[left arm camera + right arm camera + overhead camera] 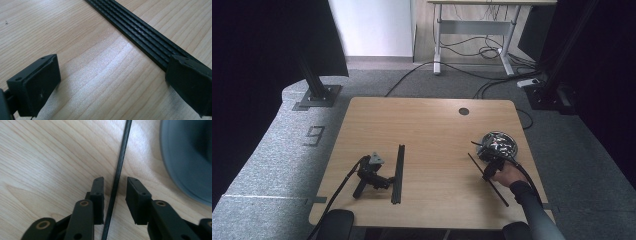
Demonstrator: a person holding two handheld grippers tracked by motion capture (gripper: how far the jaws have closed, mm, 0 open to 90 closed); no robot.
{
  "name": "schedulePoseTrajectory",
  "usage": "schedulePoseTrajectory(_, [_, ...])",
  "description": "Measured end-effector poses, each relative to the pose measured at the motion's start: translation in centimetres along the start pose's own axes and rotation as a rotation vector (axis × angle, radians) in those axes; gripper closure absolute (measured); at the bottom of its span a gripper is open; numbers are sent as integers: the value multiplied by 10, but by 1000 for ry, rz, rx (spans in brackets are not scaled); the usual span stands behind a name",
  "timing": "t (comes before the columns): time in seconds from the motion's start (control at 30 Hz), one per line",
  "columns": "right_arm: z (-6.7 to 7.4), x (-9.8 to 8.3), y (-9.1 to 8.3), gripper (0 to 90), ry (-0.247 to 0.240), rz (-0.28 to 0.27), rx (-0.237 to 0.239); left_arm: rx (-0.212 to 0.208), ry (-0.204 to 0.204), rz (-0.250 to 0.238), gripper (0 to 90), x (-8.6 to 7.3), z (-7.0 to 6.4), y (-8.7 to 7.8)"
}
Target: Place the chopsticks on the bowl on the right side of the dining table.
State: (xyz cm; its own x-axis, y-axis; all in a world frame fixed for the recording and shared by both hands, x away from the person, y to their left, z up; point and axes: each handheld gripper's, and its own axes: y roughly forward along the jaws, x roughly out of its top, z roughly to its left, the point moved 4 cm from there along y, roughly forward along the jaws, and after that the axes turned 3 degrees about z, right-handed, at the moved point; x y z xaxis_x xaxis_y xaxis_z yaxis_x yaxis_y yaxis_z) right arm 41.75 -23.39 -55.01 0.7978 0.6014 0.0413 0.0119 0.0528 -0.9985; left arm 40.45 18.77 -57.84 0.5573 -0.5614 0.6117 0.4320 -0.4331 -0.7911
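A thin black rod (pixel 117 177) is seen lying flat on the wooden table (pixel 432 130), just beside a grey bowl (pixel 185 162) of small parts, and the right gripper (pixel 115 195) is set astride it with its jaws narrowed but not yet pressed on it, a small gap being left on each side. Because the rod is so slender and flat on the wood, it could be rolled aside or pinched off-centre and dropped, or the bowl nudged. The left gripper (pixel 110 82) is held wide open and empty, one jaw resting by the ribbed black rail (pixel 140 32).
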Motion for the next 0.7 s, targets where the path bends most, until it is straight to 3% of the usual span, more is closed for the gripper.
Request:
schedulePoseTrajectory(0.3, [-4, 3, 3, 851, 13, 40, 5, 0, 0, 0, 0, 0, 0, 0])
schedulePoseTrajectory(0.7, [-4, 1, 3, 854, 18, 30, 7, 0, 0, 0, 0, 0, 0, 0])
